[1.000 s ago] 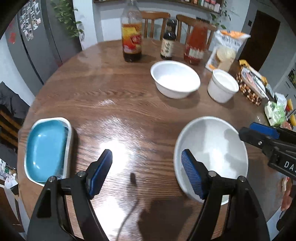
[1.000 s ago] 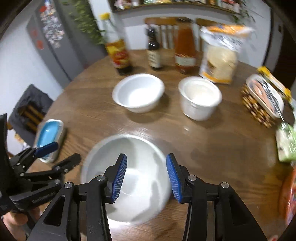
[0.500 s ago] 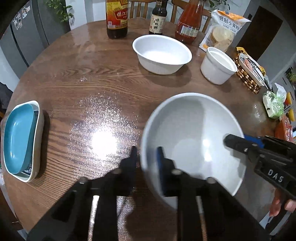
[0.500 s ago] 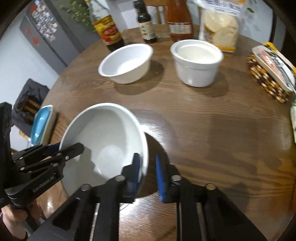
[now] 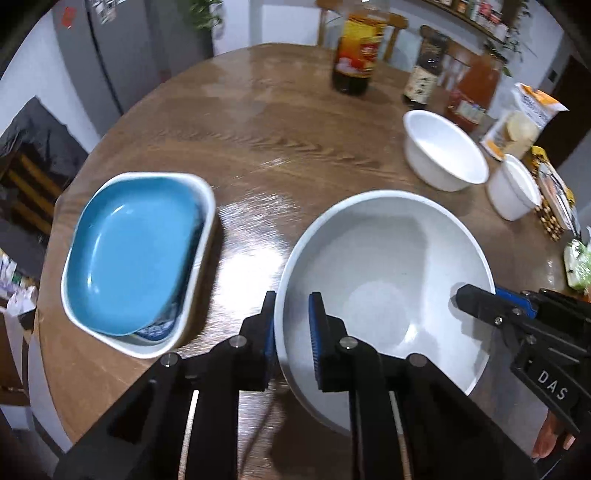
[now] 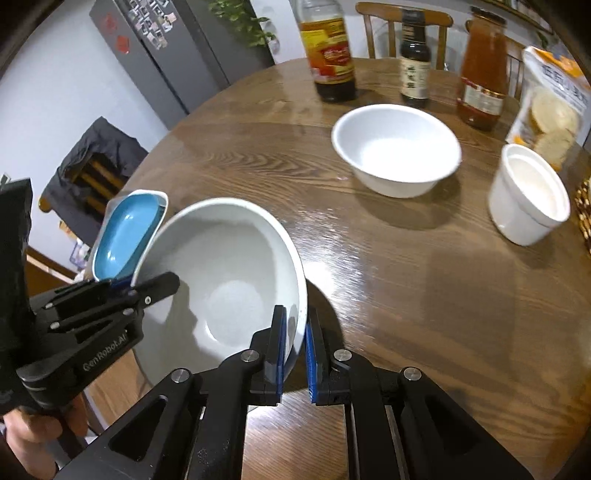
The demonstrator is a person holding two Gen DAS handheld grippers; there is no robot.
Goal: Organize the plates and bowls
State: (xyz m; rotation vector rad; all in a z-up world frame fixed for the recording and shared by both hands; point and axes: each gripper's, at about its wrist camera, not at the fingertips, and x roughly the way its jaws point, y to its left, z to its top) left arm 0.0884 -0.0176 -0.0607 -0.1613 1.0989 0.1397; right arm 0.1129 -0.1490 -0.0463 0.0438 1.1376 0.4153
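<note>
A large pale grey bowl is held above the round wooden table, tilted. My left gripper is shut on its left rim. My right gripper is shut on the opposite rim of the bowl; it shows at the right in the left wrist view. A blue dish lies stacked in a white rectangular dish just left of the bowl. A white bowl and a white cup-shaped bowl stand farther back on the right.
Three bottles stand at the table's far edge with a snack bag to their right. Wooden chairs are behind. A grey fridge and a draped chair are at the left. Packets line the right edge.
Both grippers went from open beside the bowl to shut on its rims. The bowl has been lifted and carried left, now close beside the blue dish stack.
</note>
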